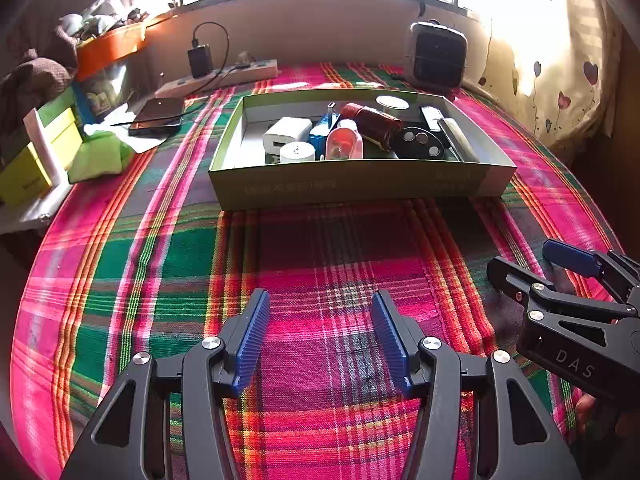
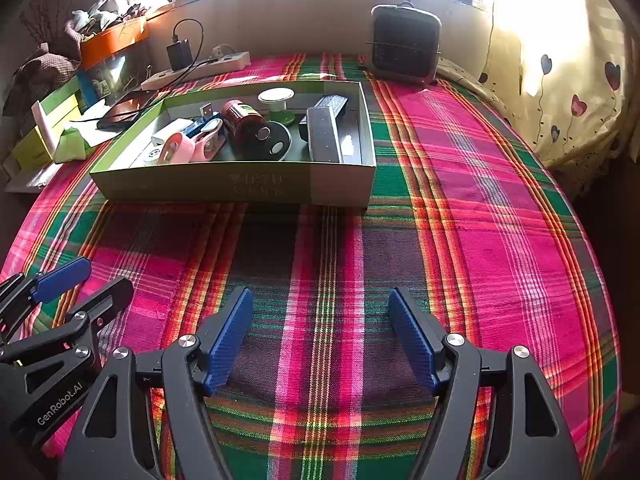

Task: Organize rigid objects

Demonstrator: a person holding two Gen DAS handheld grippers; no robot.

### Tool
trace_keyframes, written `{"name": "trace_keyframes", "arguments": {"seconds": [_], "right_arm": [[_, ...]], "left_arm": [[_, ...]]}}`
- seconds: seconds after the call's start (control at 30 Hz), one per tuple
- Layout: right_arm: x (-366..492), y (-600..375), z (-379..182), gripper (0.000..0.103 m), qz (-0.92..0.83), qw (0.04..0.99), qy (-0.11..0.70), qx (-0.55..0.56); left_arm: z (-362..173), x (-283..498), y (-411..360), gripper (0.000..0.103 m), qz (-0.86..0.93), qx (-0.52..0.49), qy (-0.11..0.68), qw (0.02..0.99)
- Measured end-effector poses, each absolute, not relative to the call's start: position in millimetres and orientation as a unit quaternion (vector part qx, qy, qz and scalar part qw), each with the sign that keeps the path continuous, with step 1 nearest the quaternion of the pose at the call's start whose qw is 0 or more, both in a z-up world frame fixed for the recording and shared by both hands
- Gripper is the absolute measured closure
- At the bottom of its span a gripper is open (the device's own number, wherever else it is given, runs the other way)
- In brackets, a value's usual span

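Note:
A shallow green cardboard box sits on the plaid cloth ahead of both grippers. Inside lie a white charger, a white round case, a pink tape measure, a dark red jar, a black round remote, a blue item and a long dark bar. My left gripper is open over bare cloth, well short of the box. My right gripper is open too, empty, beside the left one.
A small black heater stands behind the box. A power strip with a plugged charger lies at the back left, near a dark phone. Green and yellow boxes crowd the left edge. A curtain hangs on the right.

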State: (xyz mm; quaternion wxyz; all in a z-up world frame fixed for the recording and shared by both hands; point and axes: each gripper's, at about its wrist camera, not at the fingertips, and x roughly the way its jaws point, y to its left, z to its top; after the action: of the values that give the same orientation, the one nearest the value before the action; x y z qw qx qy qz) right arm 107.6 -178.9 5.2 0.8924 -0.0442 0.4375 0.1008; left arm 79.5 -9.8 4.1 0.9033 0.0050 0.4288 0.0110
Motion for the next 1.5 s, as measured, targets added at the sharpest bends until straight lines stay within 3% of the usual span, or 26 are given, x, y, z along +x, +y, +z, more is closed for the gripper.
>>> {"name": "trace_keyframes", "arguments": {"seconds": [1.5], "right_arm": [[107.4, -177.9, 5.0, 0.031, 0.101, 0.892, 0.438, -0.044]], "left_arm": [[3.8, 80.5, -11.1, 0.048, 0.016, 0.003, 0.429, 0.903]]}}
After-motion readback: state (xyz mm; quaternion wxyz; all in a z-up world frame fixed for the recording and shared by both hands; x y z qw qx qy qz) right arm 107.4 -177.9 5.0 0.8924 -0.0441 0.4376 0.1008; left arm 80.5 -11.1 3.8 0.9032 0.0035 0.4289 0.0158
